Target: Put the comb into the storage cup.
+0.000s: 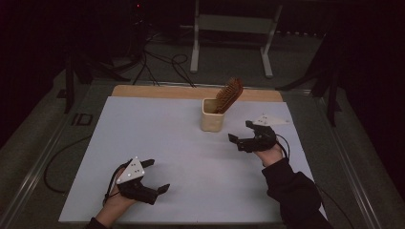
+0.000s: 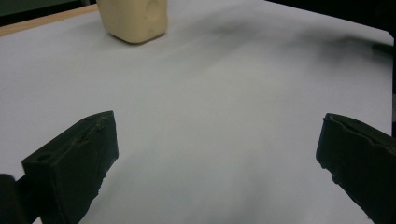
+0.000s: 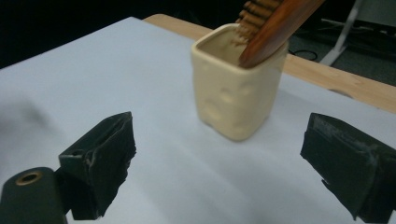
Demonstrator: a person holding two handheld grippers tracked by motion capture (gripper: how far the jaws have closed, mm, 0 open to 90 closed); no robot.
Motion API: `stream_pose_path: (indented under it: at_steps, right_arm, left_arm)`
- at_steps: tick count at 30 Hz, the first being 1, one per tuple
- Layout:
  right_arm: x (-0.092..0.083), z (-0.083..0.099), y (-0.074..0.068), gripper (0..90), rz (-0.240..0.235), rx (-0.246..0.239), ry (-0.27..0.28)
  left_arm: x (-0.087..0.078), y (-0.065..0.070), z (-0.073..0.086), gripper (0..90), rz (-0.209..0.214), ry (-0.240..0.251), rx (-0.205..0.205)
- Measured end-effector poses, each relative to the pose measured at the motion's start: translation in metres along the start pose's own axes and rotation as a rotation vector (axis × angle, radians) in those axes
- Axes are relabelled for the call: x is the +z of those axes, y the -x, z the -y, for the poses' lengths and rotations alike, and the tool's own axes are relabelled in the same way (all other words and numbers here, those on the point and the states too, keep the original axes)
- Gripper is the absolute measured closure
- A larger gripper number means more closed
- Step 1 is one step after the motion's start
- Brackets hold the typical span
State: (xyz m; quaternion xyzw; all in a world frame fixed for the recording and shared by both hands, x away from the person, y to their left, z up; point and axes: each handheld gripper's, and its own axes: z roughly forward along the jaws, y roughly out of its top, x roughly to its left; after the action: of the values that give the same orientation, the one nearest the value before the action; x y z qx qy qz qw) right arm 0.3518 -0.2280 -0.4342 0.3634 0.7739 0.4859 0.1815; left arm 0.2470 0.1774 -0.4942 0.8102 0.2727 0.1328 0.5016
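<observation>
At roughly 1 o'clock from the middle of the white-covered bench (image 1: 191, 157), high view: a cream square ceramic cup (image 1: 212, 116) stands upright, with a brown wooden-handled brush (image 1: 228, 94) stuck in it, handle end down in the cup, bristle head up and leaning toward 1 o'clock past the rim. The right hand-held gripper (image 1: 241, 132) sits at about 4 o'clock of the cup, near it but not touching, jaws spread wide with nothing between them, pointing toward 10 o'clock. In the right gripper view the cup (image 3: 238, 91) stands ahead, between the lines of the two black jaws and clear of both; the brush handle (image 3: 275, 28) rests on the rim's far-right side. The left hand-held gripper (image 1: 156, 175) is at 7 o'clock on the bench, well apart from the cup, jaws also wide apart and empty, low over the white sheet. In the left gripper view the cup base (image 2: 133, 18) shows far off at 11 o'clock, with bare sheet between the jaws. A wood edge strip (image 1: 157, 91) runs along the bench's 12 o'clock side.
</observation>
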Motion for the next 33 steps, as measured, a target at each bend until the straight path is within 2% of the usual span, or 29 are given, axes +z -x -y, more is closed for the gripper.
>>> stream_pose_path:
  at_steps: [11, 17, 24, 29, 33]
  right_arm:
    - [-0.015, 0.035, -0.008, 9.3, -0.053, -0.023, -0.008]
    - [-0.025, 0.052, -0.009, 9.3, -0.046, -0.014, -0.016]
    - [-0.034, 0.072, -0.008, 9.3, -0.043, -0.062, -0.019]
    - [-0.041, 0.083, -0.009, 9.3, -0.032, -0.082, -0.012]
    - [-0.045, 0.093, -0.009, 9.3, -0.027, -0.094, -0.028]
  left_arm:
    - [0.001, 0.0, 0.0, 0.0, 0.003, -0.003, 0.0]
    - [0.0, 0.001, 0.0, 0.0, 0.004, 0.0, 0.0]
    - [0.001, 0.0, 0.001, 0.0, -0.002, -0.003, 0.005]
    - [0.0, -0.001, 0.002, 0.0, -0.009, -0.009, 0.006]
    - [-0.001, 0.0, 0.002, 0.0, -0.006, -0.01, 0.014]
